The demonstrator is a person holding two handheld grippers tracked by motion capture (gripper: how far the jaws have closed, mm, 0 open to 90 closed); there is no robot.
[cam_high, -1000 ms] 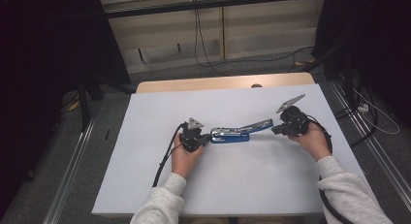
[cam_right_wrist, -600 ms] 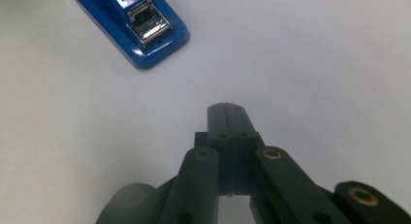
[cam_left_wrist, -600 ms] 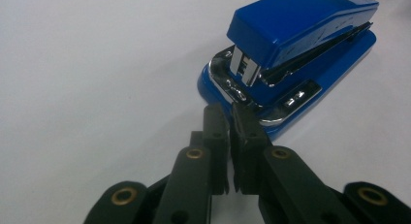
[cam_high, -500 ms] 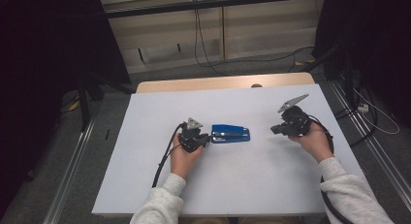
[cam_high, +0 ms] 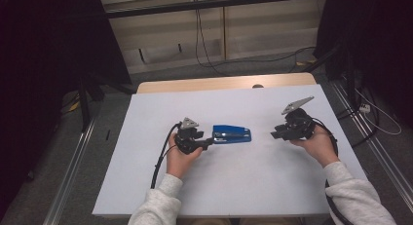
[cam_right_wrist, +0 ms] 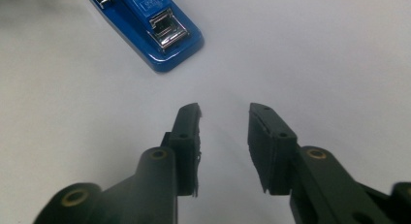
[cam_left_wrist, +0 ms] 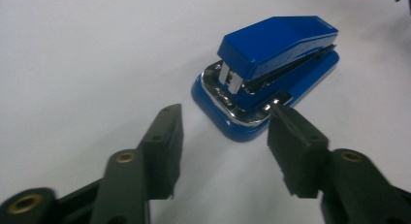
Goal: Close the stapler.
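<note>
Stapler point(cam_high: 232, 134), blue, lay closed on the white table point(cam_high: 146, 186). We found our left gripper point(cam_high: 207, 143) just beside its end, jaws just opened, gripping nothing; our right gripper point(cam_high: 274, 134) well apart, likewise opened and empty. Closing judged done; only withdrawal remained.

No text can be read; the blue stapler point(cam_right_wrist: 145, 25) bears a small embossed mark near its far end, too blurred to make out.
</note>
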